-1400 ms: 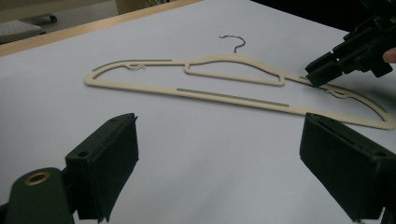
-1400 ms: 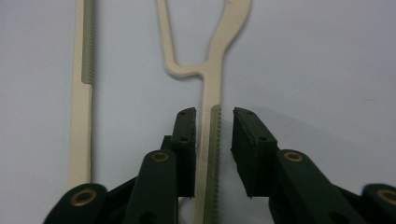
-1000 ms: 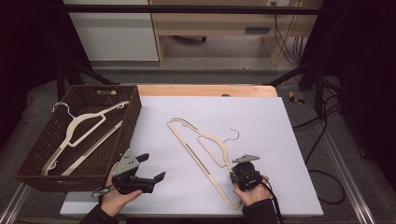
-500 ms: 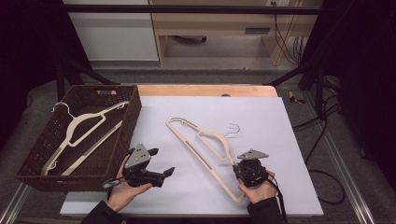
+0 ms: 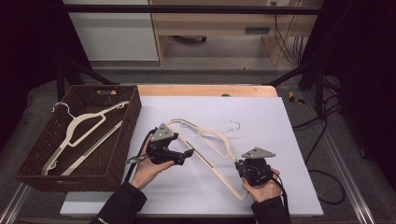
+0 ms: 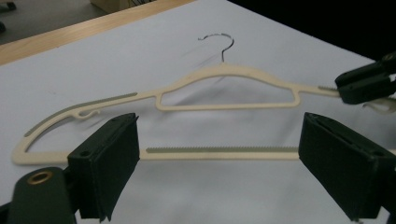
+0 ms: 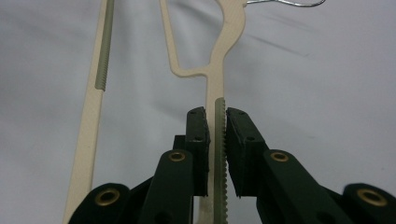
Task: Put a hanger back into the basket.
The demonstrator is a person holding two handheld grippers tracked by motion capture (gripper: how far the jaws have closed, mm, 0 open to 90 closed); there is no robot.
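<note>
basket (image 5: 122, 140) left of hanger (image 5: 212, 144), apart

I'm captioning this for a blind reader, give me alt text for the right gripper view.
The right tongs are shut on one shoulder arm of a cream plastic hanger with a ribbed grip strip, above a white tabletop. Its metal hook shows at the top edge.

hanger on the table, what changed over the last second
The left gripper, jaws open, has moved from beside the basket toward the hanger; its bottom bar now lies just beyond the open jaws. The right gripper has lifted its end slightly, so the hanger has shifted and its hook sits elsewhere on the white table cover. Unchanged: the right gripper stays shut on the hanger's shoulder, and the hanger in the basket lies as before.
</note>
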